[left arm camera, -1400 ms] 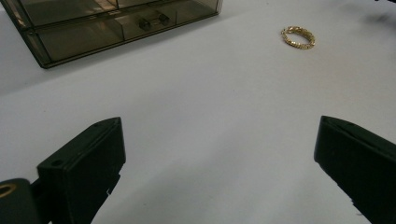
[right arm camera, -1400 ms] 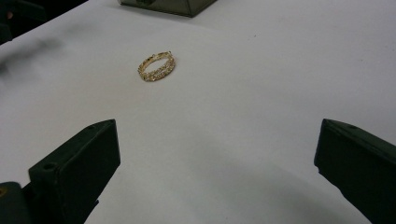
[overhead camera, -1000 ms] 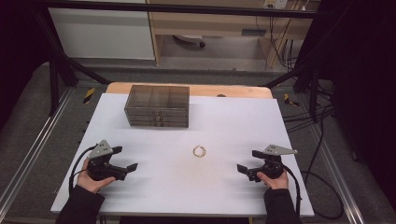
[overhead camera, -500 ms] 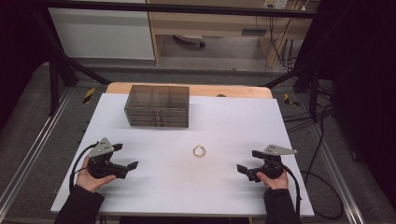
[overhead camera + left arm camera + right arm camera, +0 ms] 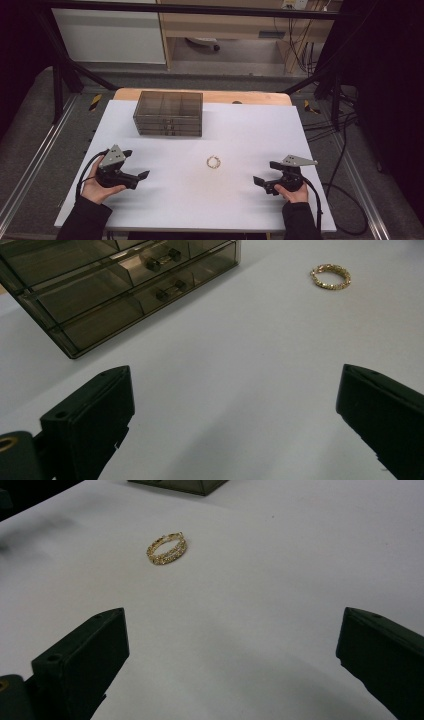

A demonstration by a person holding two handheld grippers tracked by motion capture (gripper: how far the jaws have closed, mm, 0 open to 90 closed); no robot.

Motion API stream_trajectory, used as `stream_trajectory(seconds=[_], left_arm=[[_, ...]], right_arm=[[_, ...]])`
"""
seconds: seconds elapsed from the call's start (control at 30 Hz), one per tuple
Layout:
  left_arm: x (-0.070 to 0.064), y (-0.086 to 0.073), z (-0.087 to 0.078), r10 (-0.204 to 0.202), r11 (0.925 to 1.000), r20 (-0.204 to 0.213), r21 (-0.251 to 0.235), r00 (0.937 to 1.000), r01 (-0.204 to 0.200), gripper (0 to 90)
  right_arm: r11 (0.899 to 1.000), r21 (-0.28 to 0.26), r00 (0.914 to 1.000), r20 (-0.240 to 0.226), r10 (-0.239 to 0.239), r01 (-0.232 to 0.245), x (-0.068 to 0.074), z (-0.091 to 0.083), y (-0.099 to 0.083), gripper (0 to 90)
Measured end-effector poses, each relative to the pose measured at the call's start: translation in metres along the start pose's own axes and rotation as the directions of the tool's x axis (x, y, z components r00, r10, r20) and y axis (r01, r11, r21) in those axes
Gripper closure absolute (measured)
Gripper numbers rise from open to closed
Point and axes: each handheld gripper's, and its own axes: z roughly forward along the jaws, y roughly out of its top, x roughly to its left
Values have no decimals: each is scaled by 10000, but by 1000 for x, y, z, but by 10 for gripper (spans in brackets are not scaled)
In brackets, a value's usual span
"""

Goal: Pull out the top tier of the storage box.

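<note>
A gold bracelet [image 5: 214, 162] lies flat on the white table [image 5: 250, 130], between the two grippers and away from both. The left gripper [image 5: 141, 176] has its jaws wide apart and holds nothing. The right gripper [image 5: 258, 182] is the same. A dark drawer box [image 5: 168, 114] stands farther back.

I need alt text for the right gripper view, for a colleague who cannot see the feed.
A small gold bracelet lies flat on the white table, ahead and to the left of the right hand-held gripper, whose two black jaws stand wide apart with nothing between them. A corner of the smoky drawer box shows at the top edge.
</note>
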Motion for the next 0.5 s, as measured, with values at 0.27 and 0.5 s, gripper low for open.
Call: stream_trajectory(seconds=[0.27,0.5], left_arm=[[-1,7,2,528,9985,-235,178,9983,-524,18],[-1,15,4,935,9953,-342,274,9950,-926,18]], right_arm=[[10000,1,10000,28,-47,47,0,0,0,12],[10000,42,10000,38,-44,44,0,0,0,12]])
